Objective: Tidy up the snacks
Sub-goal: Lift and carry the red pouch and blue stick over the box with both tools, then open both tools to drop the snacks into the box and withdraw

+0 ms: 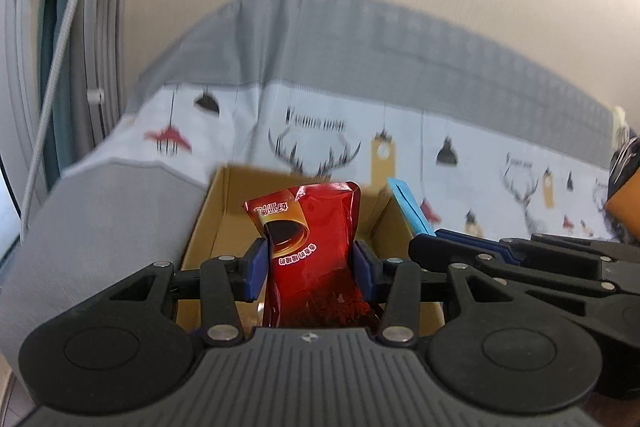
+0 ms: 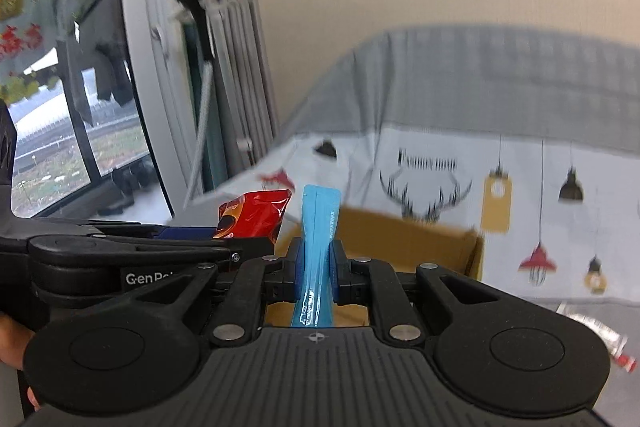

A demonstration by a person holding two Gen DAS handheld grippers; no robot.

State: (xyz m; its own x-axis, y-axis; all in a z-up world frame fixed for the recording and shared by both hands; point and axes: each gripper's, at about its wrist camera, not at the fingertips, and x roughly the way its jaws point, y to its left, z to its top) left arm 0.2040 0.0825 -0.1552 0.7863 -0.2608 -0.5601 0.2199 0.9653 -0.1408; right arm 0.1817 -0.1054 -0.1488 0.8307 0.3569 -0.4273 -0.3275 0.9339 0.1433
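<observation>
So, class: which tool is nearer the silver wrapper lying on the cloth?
Right. The right tool, clamped on a blue sachet, has the silver wrapper on its outer side; the left tool lies beyond, on the opposite side.

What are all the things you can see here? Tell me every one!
red snack packet: one, shiny red, pinched in the left claw above the box
blue snack packet: one, light blue, thin, pinched in the right claw above the box
cardboard box: one, brown, open, on the cloth in front of both claws
cloth: one, grey and white with deer and lamp pictures, under the box
small wrapper: one, silver and red, on the cloth at right, too blurry to name
window: one, white frame, far left
curtain: one, grey, beside the window
left claw: one, black with blue pads
right claw: one, black with blue pads
</observation>
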